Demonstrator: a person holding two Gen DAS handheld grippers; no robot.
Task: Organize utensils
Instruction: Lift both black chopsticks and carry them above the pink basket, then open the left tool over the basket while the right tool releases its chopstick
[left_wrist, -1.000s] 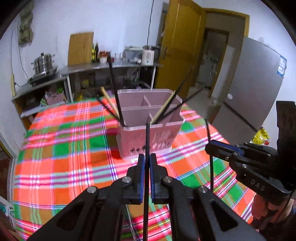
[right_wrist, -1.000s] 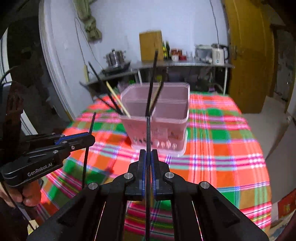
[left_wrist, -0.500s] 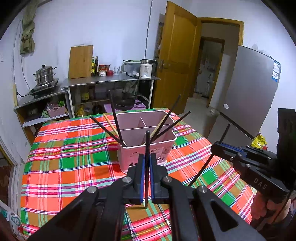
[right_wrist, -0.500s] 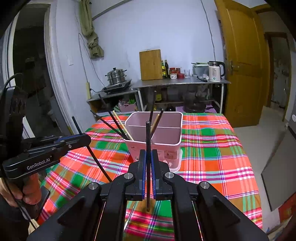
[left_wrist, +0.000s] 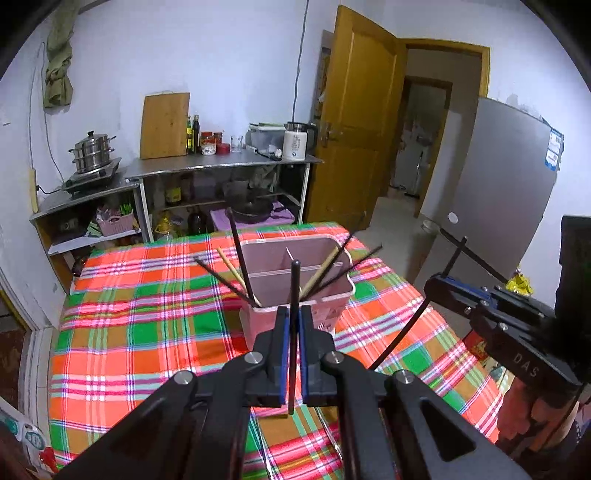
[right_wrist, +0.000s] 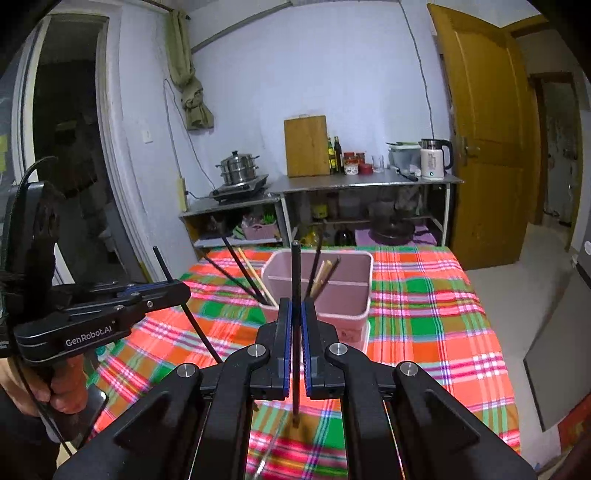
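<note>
Left view, left hand-held gripper (left_wrist: 291, 334): held level above the plaid counter (left_wrist: 147, 332), pointing at the pink holder (left_wrist: 295, 280); clamped on a black chopstick (left_wrist: 293, 314) that stands upright between its fingers.
Left view, right hand-held gripper (left_wrist: 439, 286): enters from the right, clamped on another black chopstick (left_wrist: 402, 332) that slants down toward the counter.
Left view, holder: on the counter, with chopsticks leaning out of it; its front wall is partly hidden by the fingers.
Right view, right hand-held gripper (right_wrist: 296, 332): level, clamped on its upright chopstick (right_wrist: 295, 295).
Right view, left hand-held gripper (right_wrist: 177, 291): at the left, gripping its slanted chopstick (right_wrist: 192, 317).
Right view, holder (right_wrist: 351, 295): straight ahead; which compartment holds which sticks is unclear.
</note>
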